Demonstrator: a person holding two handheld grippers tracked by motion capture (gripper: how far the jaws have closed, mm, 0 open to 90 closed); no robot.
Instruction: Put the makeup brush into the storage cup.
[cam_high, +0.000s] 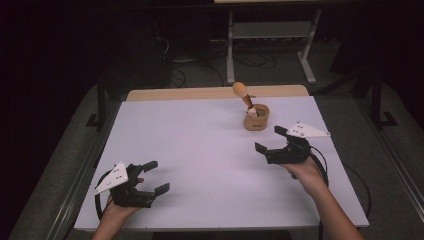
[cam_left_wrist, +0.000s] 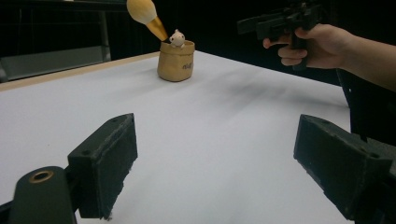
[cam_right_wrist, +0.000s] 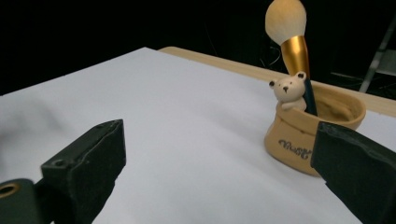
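A tan bag-shaped pot (cam_high: 256, 118) (cam_left_wrist: 176, 61) (cam_right_wrist: 312, 130) with a small bear figure (cam_right_wrist: 288, 90) on its rim stands at the far right of the white table (cam_high: 200, 150). A make-up brush (cam_high: 242, 92) (cam_right_wrist: 289, 35) (cam_left_wrist: 145, 16) stands in it, bristles up. My right gripper (cam_high: 270, 139) (cam_right_wrist: 219, 163) is open, just near-right of the pot, with nothing between its jaws. Over the near left corner my left gripper (cam_high: 156, 176) (cam_left_wrist: 219, 163) also stands open and holds nothing.
A wooden strip (cam_high: 215, 93) runs along the table's far edge. Beyond it are a metal stand (cam_high: 270, 45) and cables on the dark floor. A wide bare stretch of table lies between the two grippers.
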